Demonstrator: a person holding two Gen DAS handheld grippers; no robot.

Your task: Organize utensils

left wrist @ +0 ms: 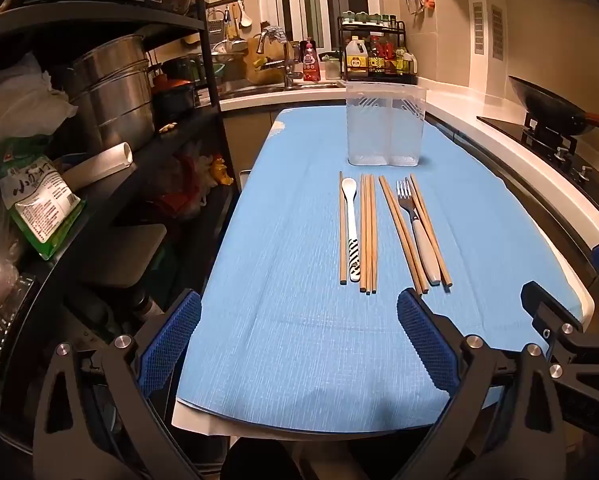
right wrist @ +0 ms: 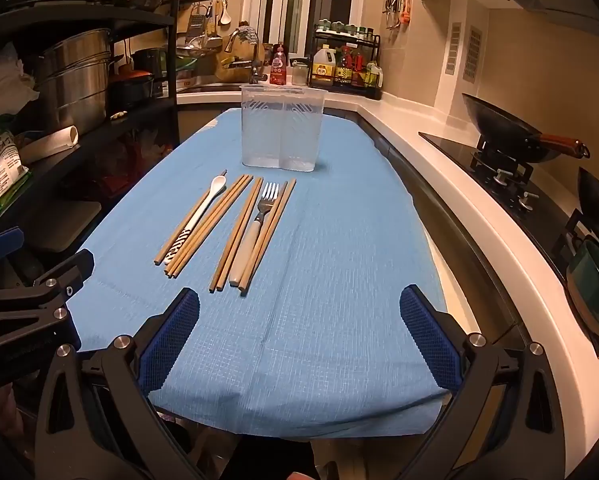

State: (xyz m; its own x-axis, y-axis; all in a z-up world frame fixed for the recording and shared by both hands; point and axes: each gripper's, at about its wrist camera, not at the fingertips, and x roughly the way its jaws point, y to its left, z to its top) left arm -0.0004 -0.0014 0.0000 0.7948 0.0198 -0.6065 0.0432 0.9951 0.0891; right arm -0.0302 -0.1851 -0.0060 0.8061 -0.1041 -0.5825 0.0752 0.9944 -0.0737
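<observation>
Left wrist view: the left tongs (left wrist: 299,340) fill the bottom of the frame, blue-padded fingers spread wide with nothing between them, hovering over a surface covered by a blue cloth (left wrist: 283,264). In the centre of the frame, utensils lie in a row on the cloth: a single wooden chopstick (left wrist: 342,228), a white spoon (left wrist: 351,228) with a striped handle, a bundle of chopsticks (left wrist: 368,236), then a metal fork (left wrist: 417,228) with a pale handle lying among more chopsticks. Above them stands a clear plastic two-compartment holder (left wrist: 385,124), upright and apart from the row. Right wrist view: the right tongs (right wrist: 299,340) are also spread wide and hold nothing, while the utensils sit left of centre. A dark wok (right wrist: 511,136) rests on a stove at the right edge.
</observation>
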